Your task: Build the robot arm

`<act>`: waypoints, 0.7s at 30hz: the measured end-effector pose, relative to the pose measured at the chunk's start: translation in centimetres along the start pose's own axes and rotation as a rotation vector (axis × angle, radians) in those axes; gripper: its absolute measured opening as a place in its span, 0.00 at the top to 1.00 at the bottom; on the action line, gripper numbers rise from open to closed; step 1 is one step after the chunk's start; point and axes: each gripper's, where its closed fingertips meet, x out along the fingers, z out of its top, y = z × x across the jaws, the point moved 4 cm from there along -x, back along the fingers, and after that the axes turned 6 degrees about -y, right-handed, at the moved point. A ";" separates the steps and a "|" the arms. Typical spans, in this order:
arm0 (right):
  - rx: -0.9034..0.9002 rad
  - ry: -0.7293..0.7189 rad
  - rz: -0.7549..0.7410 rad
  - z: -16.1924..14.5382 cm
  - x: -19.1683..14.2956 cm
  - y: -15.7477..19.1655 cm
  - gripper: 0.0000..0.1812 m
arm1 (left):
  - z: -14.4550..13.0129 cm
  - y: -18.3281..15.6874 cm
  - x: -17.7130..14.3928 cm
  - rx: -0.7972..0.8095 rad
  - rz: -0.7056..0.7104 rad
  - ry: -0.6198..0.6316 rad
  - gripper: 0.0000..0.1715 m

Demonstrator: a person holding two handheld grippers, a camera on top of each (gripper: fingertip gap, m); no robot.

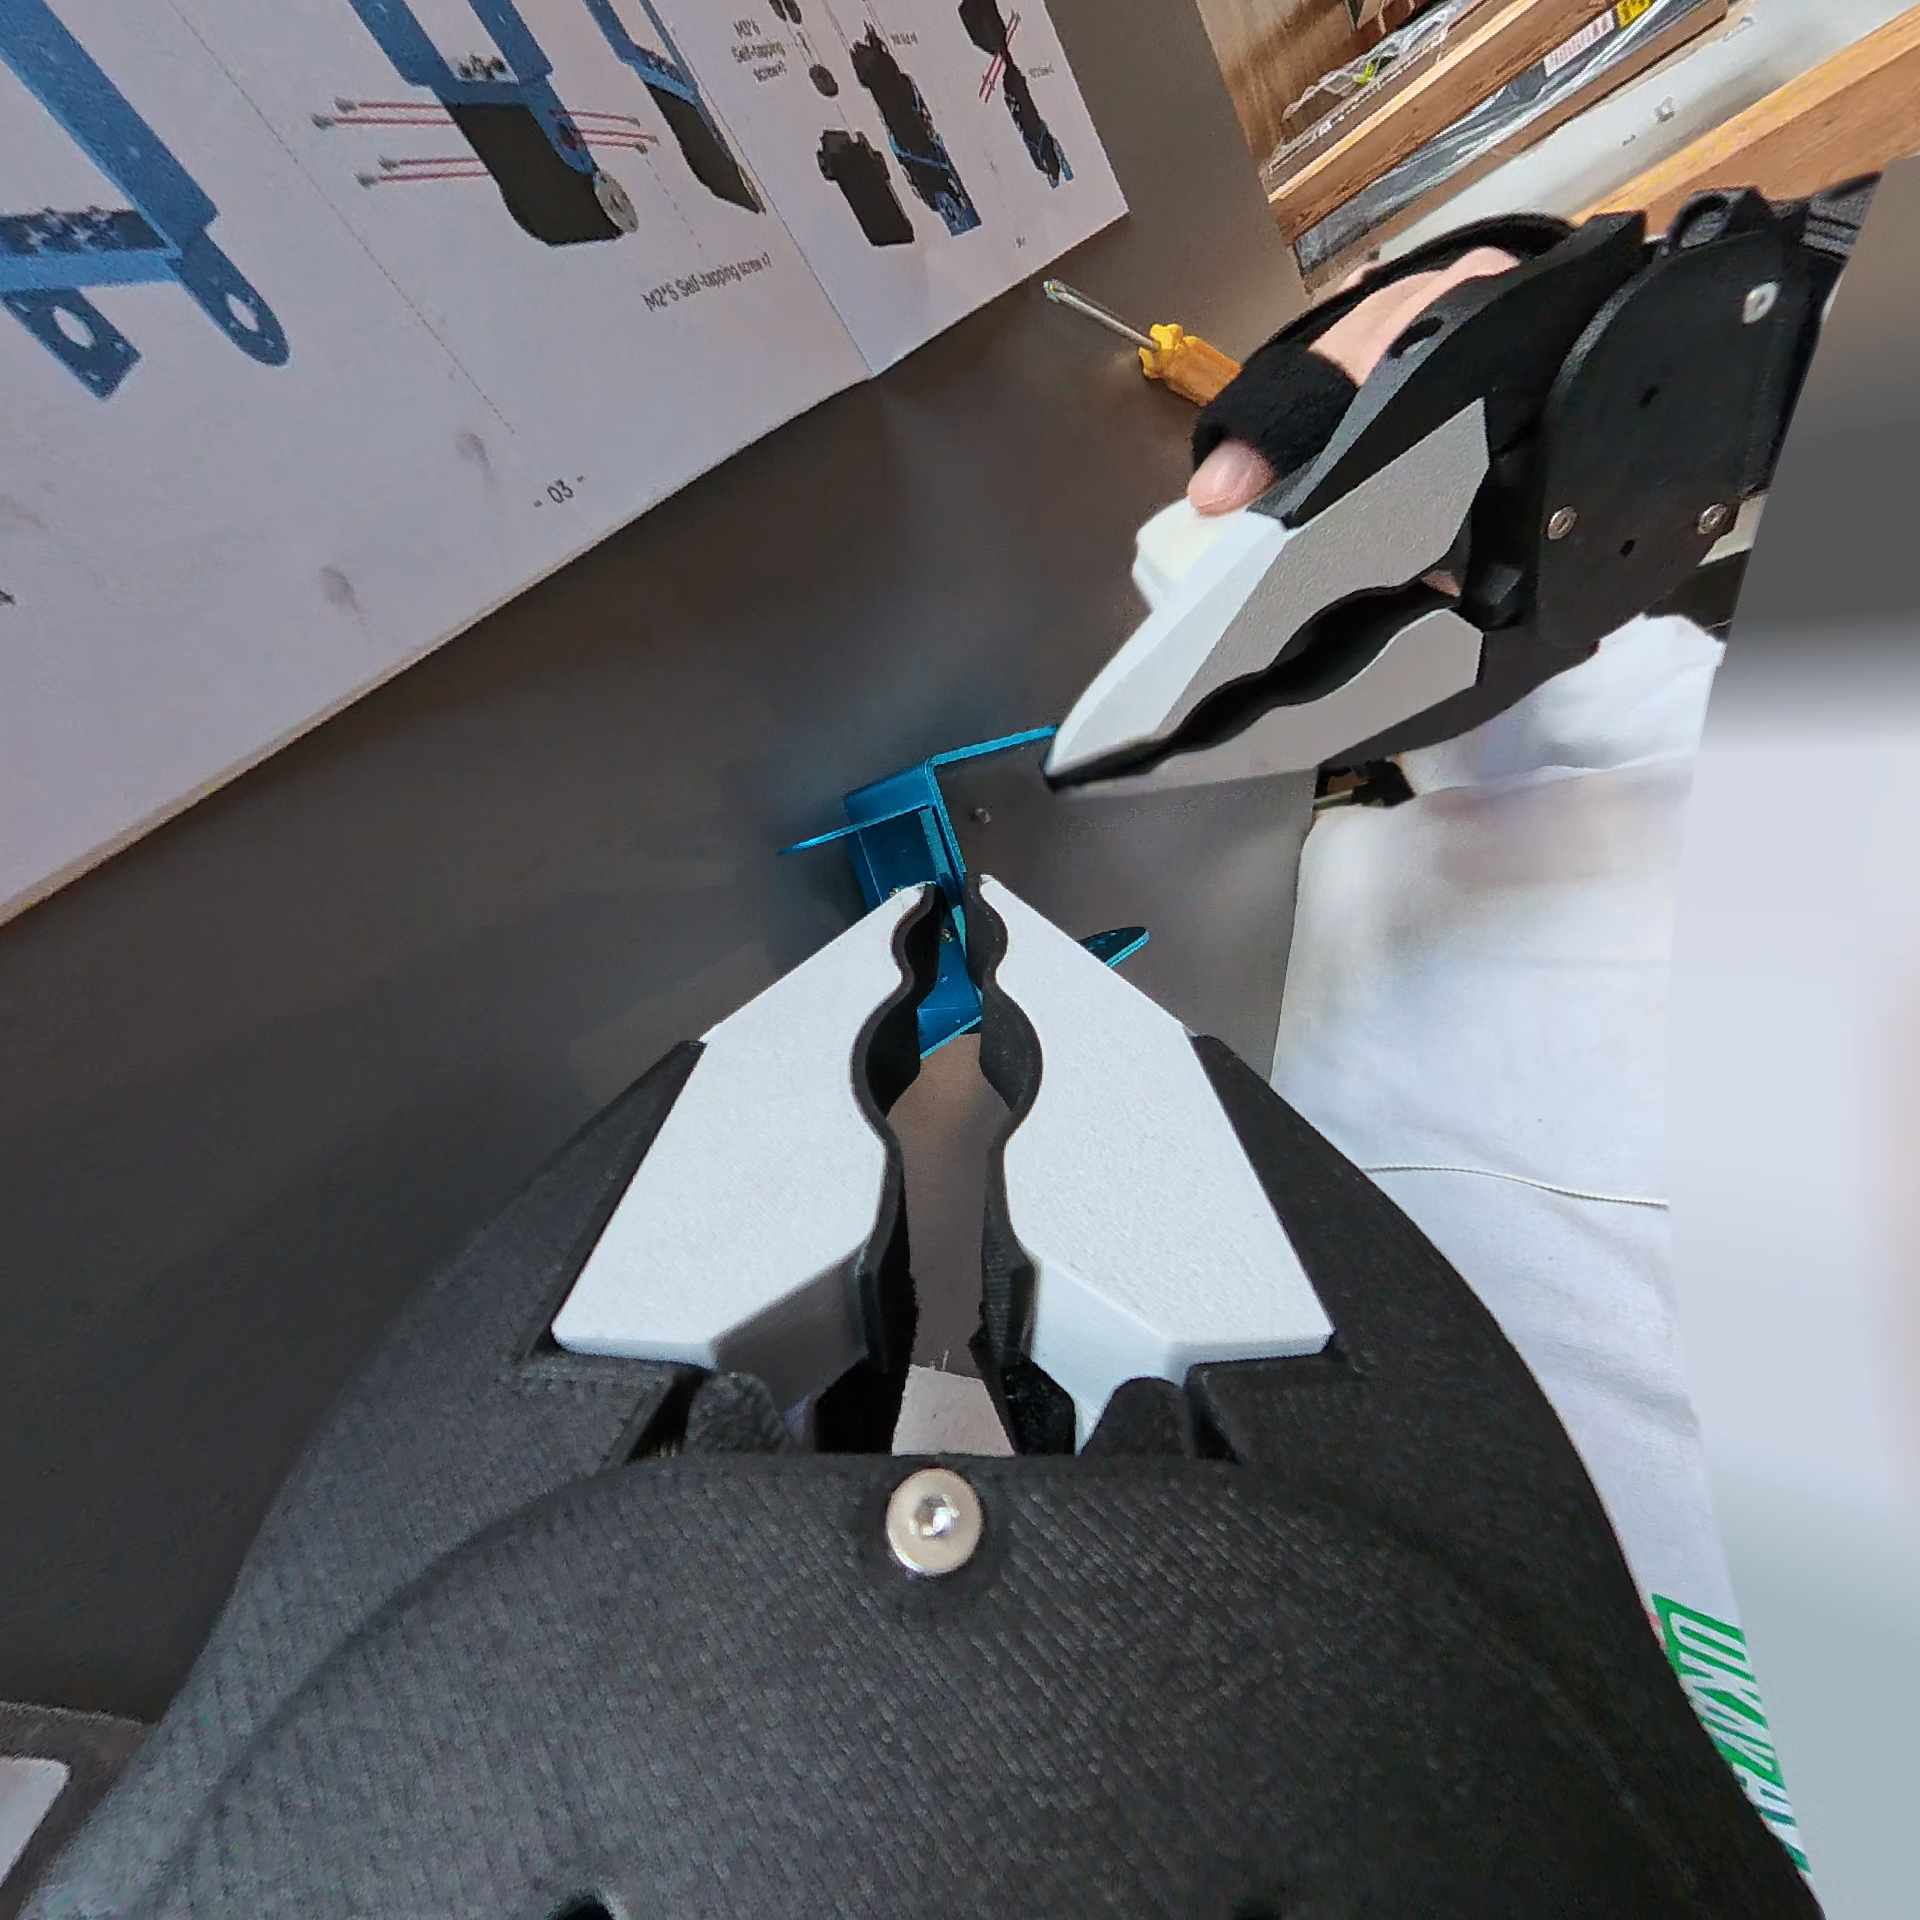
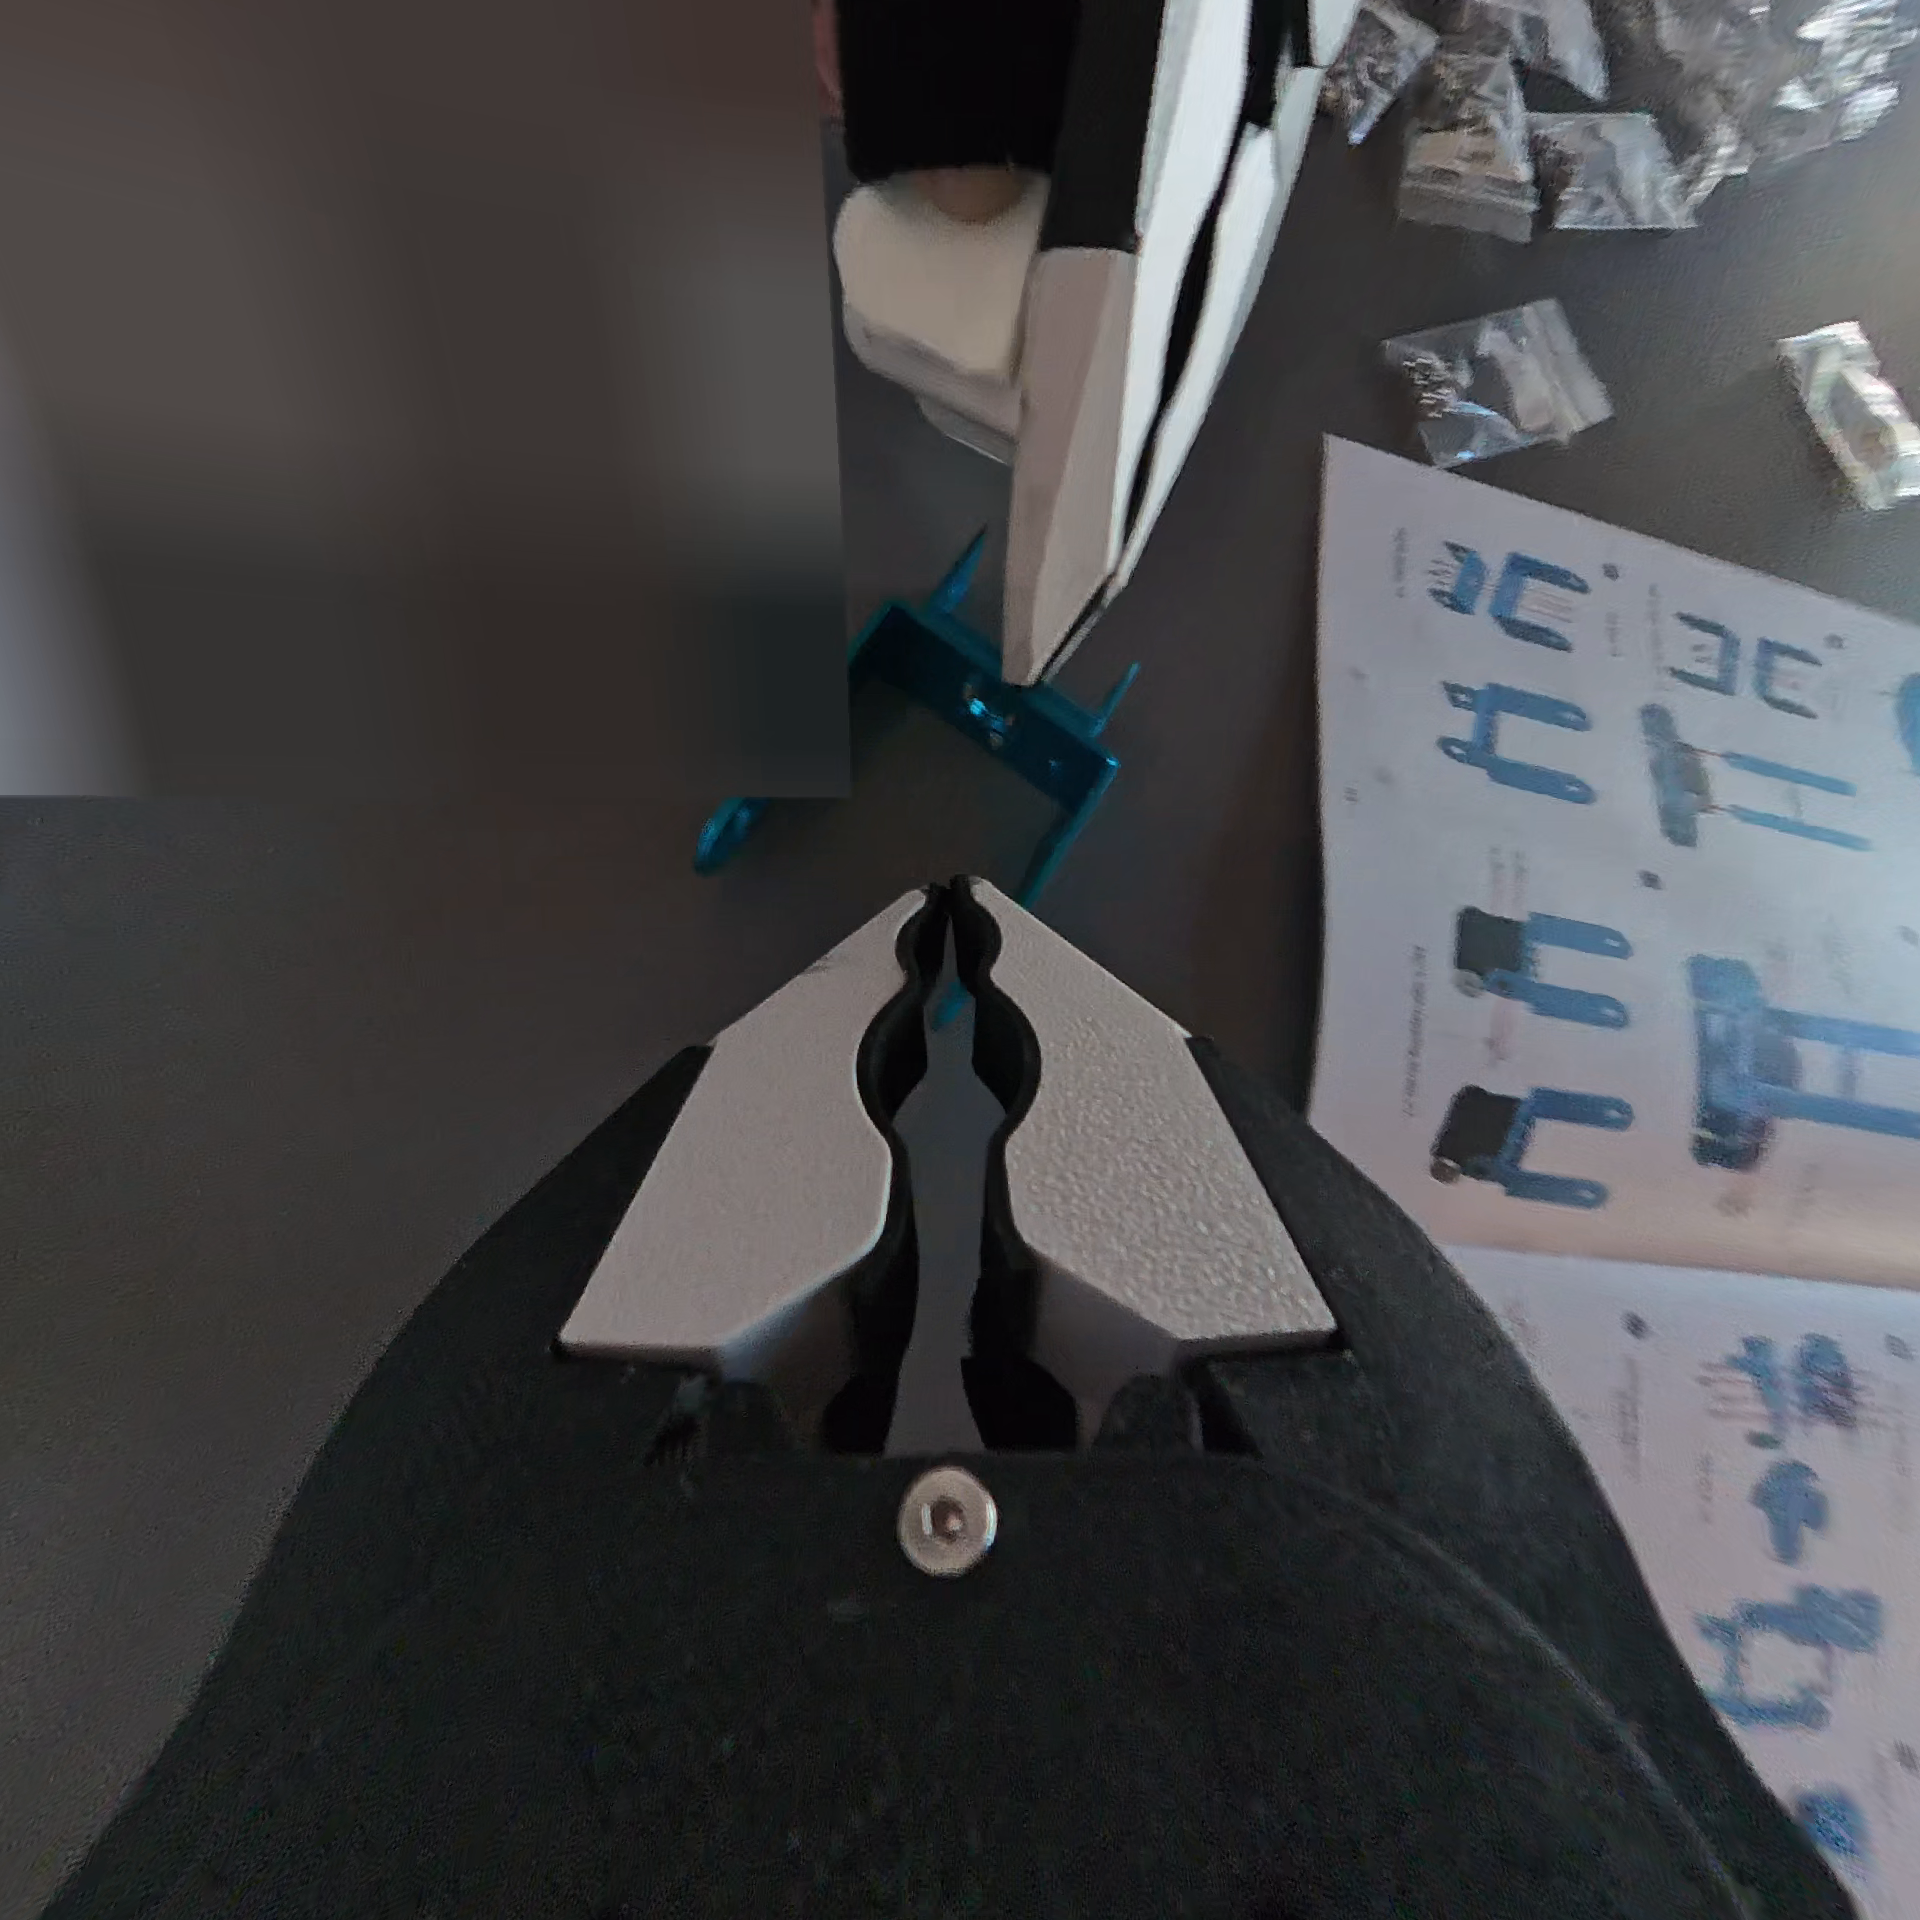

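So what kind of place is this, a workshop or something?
Probably a hobby or assembly workbench: printed assembly-instruction sheets lie on the dark grey tabletop, with a yellow-handled screwdriver, small clear bags of hardware and a bent blue metal bracket.

One blue bracket (image 1: 914, 831), one screwdriver (image 1: 1153, 338), two grippers (image 1: 951, 894) (image 2: 953, 888).

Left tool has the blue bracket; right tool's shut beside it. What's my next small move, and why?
Probably open the right tool slightly: its jaws are shut with nothing visible between them, just short of the blue bracket, which the left tool pinches by one wall.
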 end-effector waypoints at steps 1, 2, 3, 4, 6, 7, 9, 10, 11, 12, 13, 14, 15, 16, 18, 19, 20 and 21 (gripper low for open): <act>-0.024 0.020 -0.016 -0.2 -0.2 -0.2 1.00 | 0.1 0.0 0.0 0.000 0.004 -0.004 0.99; -0.032 0.053 -0.003 -0.4 -0.4 -0.2 1.00 | 0.1 0.1 -0.1 0.001 0.008 -0.009 0.99; -0.035 0.086 -0.003 -0.6 -0.5 -0.4 1.00 | 0.2 0.2 -0.1 0.001 0.014 -0.013 0.99; -0.041 0.108 -0.005 -0.8 -0.6 -0.5 1.00 | 0.2 0.2 -0.2 0.001 0.020 -0.019 0.99; -0.052 0.141 -0.017 -1.1 -0.4 -1.2 1.00 | 0.3 0.3 -0.2 0.005 0.031 -0.027 0.99; -0.057 0.142 -0.034 -1.2 -0.3 -1.6 1.00 | 0.3 0.3 -0.2 0.007 0.034 -0.028 0.99; -0.014 0.135 0.033 -1.2 -0.1 -1.3 0.99 | 0.3 0.3 -0.2 0.008 0.035 -0.027 0.99; 0.008 0.129 0.074 -1.1 -0.1 -0.9 0.98 | 0.3 0.3 -0.2 0.007 0.033 -0.027 0.99; 0.009 0.128 0.113 -1.0 -0.1 -0.6 0.98 | 0.3 0.3 -0.2 0.006 0.031 -0.026 0.99; -0.015 0.138 0.159 -0.9 0.0 -0.2 0.98 | 0.2 0.2 -0.1 0.006 0.028 -0.024 0.99; -0.050 0.155 0.182 -0.9 0.1 -0.1 0.97 | 0.2 0.2 -0.1 0.006 0.026 -0.021 0.99; -0.081 0.174 0.196 -0.8 0.2 -0.3 0.96 | 0.2 0.1 -0.1 0.006 0.024 -0.020 0.99; -0.100 0.193 0.243 -0.6 0.4 -0.1 0.96 | 0.2 0.1 0.0 0.008 0.025 -0.019 0.99; -0.116 0.215 0.273 -0.4 0.6 -0.2 0.96 | 0.2 0.1 0.0 0.010 0.026 -0.017 0.99; -0.132 0.266 0.307 -0.1 0.9 -0.6 0.95 | 0.2 0.1 0.0 0.013 0.028 -0.016 0.99; -0.132 0.286 0.347 0.0 1.0 -0.5 0.95 | 0.2 0.1 0.0 0.012 0.027 -0.015 0.99; -0.131 0.292 0.353 0.2 1.2 -0.7 0.95 | 0.2 0.1 -0.1 0.011 0.026 -0.015 0.99; -0.117 0.296 0.377 0.4 1.4 -0.6 0.95 | 0.2 0.1 -0.1 0.010 0.025 -0.015 0.99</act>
